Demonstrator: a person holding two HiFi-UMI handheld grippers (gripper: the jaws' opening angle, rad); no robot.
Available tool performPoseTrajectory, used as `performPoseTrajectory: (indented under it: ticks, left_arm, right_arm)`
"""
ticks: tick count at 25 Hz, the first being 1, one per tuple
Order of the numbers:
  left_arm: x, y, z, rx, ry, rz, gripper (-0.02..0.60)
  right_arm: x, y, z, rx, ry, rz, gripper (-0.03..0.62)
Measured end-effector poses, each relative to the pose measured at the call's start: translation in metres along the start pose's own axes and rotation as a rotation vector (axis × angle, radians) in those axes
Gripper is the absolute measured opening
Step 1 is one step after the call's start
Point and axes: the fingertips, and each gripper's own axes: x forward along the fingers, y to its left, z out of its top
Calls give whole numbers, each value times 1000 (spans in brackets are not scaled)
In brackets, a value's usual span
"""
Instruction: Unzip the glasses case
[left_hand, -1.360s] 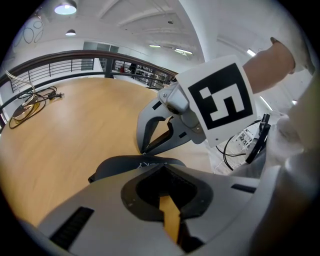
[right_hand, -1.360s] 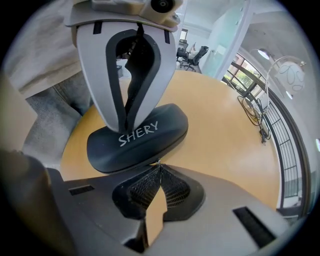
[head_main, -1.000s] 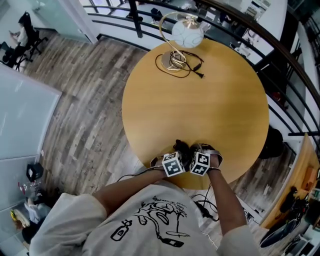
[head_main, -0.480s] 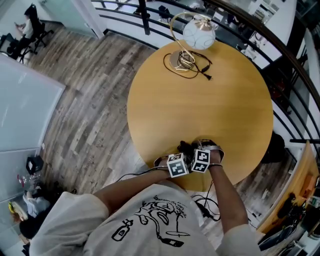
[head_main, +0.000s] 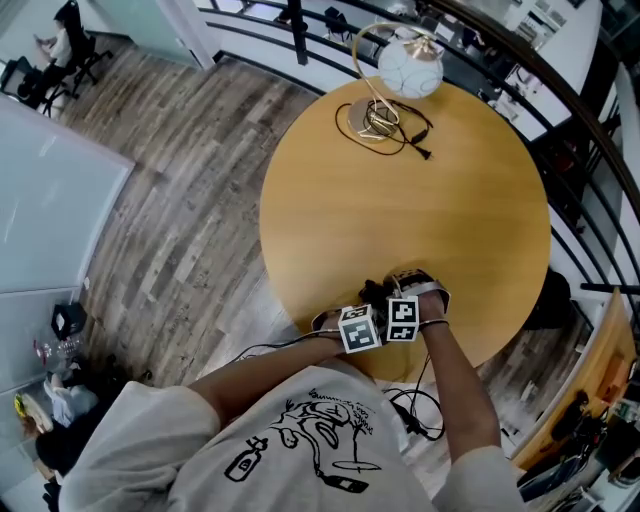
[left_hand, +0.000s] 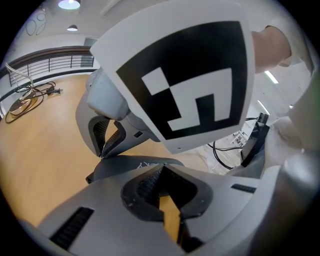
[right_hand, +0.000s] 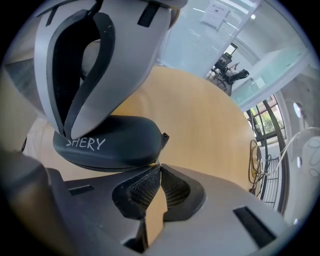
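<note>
My left tongs (left_hand: 163, 167) are pinched narrow against the near edge of the dark glasses case (left_hand: 131, 165). The case lies flat at the six o'clock rim of the round counter (head_main: 400, 200), with one pair of tongs at each side. My right tongs (right_hand: 159, 167) are nipped together on the case's zip seam. At twelve o'clock stands the lamp (head_main: 410, 60).

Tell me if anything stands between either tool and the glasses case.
Nothing visible does. The left tool and the right tool are both shut directly on the glasses case, with no gap between them and it.
</note>
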Motion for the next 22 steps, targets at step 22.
performPoseTrajectory:
  ticks: [22]
  left_arm:
    - [4, 6, -13, -8, 24, -8, 6]
  right_arm:
    - [-27, 9, -29, 541, -45, -91, 26]
